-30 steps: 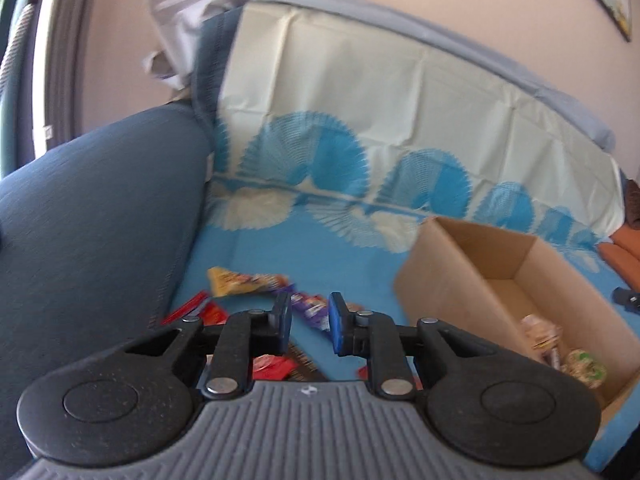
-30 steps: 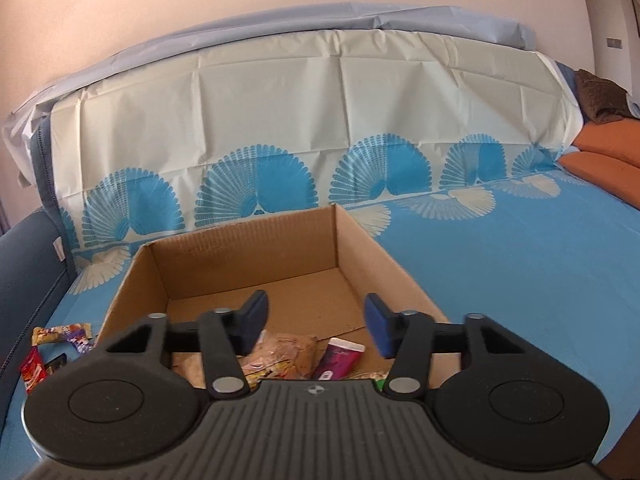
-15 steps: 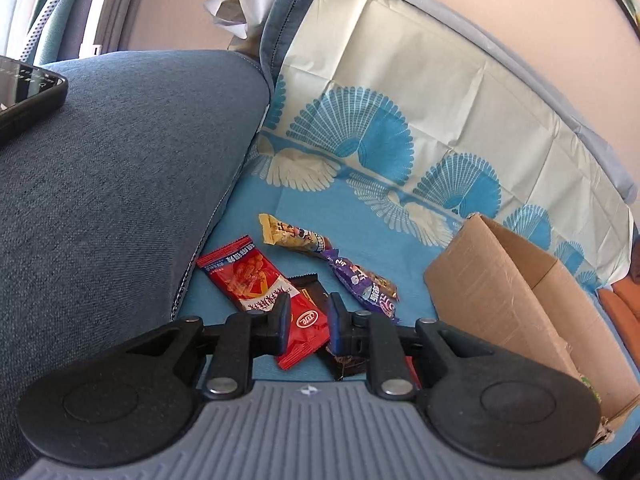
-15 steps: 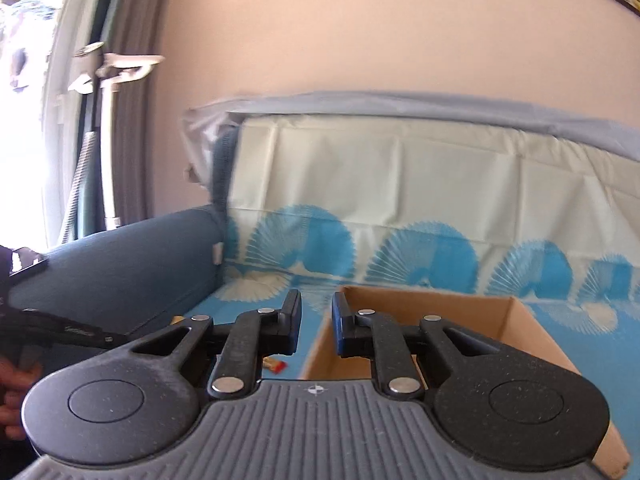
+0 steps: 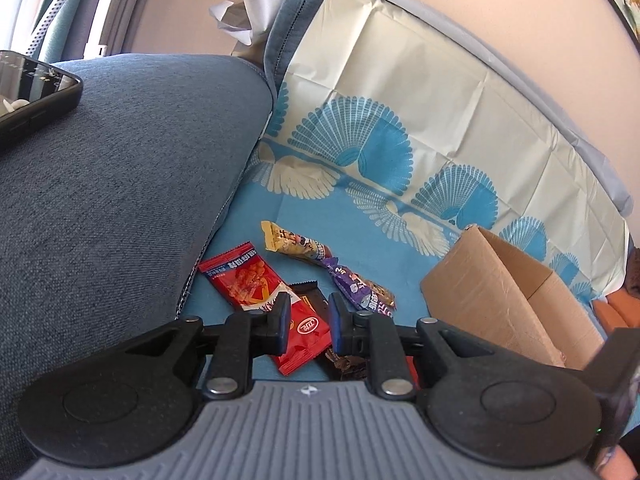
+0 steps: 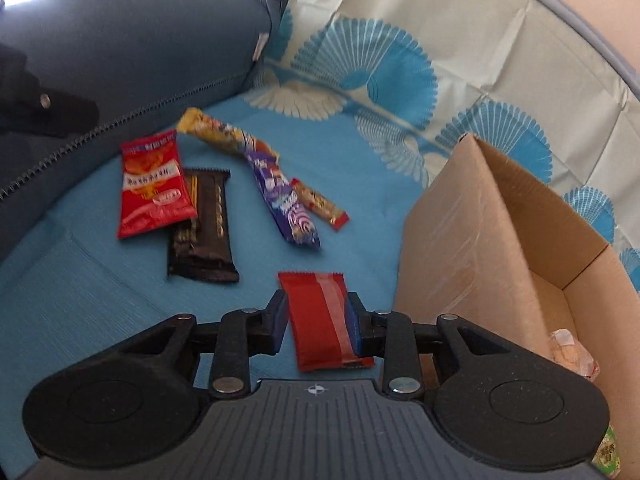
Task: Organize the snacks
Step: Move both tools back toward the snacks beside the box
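Observation:
Several snack packets lie on the blue cloth. My left gripper point(image 5: 308, 316) hovers open just above the red peanut packet point(image 5: 256, 286), next to a dark brown bar point(image 5: 310, 294), a purple packet point(image 5: 360, 288) and a yellow packet point(image 5: 288, 242). My right gripper point(image 6: 316, 318) has its jaws on either side of a plain red bar point(image 6: 320, 320) on the cloth; contact is unclear. The right wrist view also shows the red peanut packet point(image 6: 152, 184), brown bar point(image 6: 204, 224), purple packet point(image 6: 280, 200) and a thin bar point(image 6: 320, 204). The cardboard box point(image 6: 480, 240) stands to the right.
A dark blue sofa arm point(image 5: 100, 200) rises on the left with a phone point(image 5: 32, 92) on top. The cloth-covered backrest point(image 5: 400, 100) is behind. The box point(image 5: 492, 292) holds some snacks point(image 6: 572, 352). The other gripper's black body point(image 6: 36, 104) shows at far left.
My right gripper swung from above the box down to the cloth and now straddles the red bar. My left gripper tilted down over the snack pile and has held there.

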Demonstrator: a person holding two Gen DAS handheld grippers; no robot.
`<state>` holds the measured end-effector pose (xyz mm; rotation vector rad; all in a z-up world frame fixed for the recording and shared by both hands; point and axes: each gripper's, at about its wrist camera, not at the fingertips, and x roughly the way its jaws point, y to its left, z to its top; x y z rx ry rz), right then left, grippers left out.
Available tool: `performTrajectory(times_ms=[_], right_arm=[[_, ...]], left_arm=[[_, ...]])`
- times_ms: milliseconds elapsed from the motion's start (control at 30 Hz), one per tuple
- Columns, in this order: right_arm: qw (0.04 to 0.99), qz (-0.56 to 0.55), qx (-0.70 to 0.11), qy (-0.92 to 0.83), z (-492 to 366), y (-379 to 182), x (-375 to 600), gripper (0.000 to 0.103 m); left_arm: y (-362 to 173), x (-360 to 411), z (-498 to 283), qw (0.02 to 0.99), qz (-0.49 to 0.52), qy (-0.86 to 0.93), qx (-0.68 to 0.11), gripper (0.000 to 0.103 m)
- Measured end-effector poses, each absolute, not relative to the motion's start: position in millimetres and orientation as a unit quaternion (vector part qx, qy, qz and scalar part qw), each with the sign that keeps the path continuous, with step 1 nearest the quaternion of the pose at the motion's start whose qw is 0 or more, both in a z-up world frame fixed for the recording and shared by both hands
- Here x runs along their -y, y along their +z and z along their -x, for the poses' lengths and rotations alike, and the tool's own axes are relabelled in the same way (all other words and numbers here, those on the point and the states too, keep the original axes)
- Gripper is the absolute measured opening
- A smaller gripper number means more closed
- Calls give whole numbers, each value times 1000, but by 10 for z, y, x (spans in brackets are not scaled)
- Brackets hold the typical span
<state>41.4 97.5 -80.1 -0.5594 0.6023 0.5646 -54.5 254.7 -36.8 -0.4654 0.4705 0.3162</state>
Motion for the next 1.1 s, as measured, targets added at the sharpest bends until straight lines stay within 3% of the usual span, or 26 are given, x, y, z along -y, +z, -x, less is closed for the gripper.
performTrajectory(times_ms=[67, 133, 167, 200, 233, 333, 600, 633, 667, 700, 733, 833, 900, 933, 967, 1100], right_arm=[[865, 291, -307, 270, -442, -936, -1049, 42], [862, 303, -309, 264, -470, -1027, -1072, 41], [864, 302, -304, 264, -481, -1040, -1066, 37], [864, 297, -305, 269, -477, -1039, -1055, 26], [861, 291, -312, 278, -469, -1046, -1043, 7], [858, 290, -305, 293, -429, -1044, -1023, 0], [874, 296, -258, 286, -291, -900, -1032, 0], [875, 304, -256, 277, -301, -916, -1056, 10], [875, 306, -262, 267, -345, -930, -1075, 36], [875, 296, -275, 266, -396, -939, -1075, 48], [875, 285, -287, 266, -445, -949, -1076, 55], [873, 284, -301, 257, -537, -1010, -1105, 55], [874, 268, -310, 263, -576, -1017, -1086, 47], [871, 258, -316, 274, -592, -1026, -1075, 25], [871, 261, -314, 274, -586, -1036, -1076, 10], [870, 252, -310, 289, -548, -1038, -1050, 0]], left_arm=[[-380, -2556, 541, 933, 228, 157, -231, 23], [-388, -2571, 531, 931, 231, 160, -232, 23], [-389, -2578, 529, 931, 233, 162, -232, 23], [-387, -2578, 534, 931, 233, 162, -231, 23], [-383, -2576, 539, 931, 232, 162, -229, 23], [-376, -2568, 548, 932, 231, 163, -227, 23], [-365, -2558, 551, 932, 229, 162, -230, 23], [-365, -2553, 551, 932, 227, 162, -232, 24], [-363, -2546, 545, 932, 225, 162, -233, 26], [-364, -2539, 538, 932, 223, 162, -234, 28], [-369, -2535, 533, 932, 220, 161, -237, 29], [-369, -2514, 515, 933, 214, 162, -241, 29], [-371, -2507, 516, 934, 211, 162, -240, 29], [-371, -2506, 517, 934, 210, 162, -240, 29], [-371, -2504, 517, 934, 210, 162, -240, 29], [-370, -2504, 511, 934, 209, 164, -239, 30]])
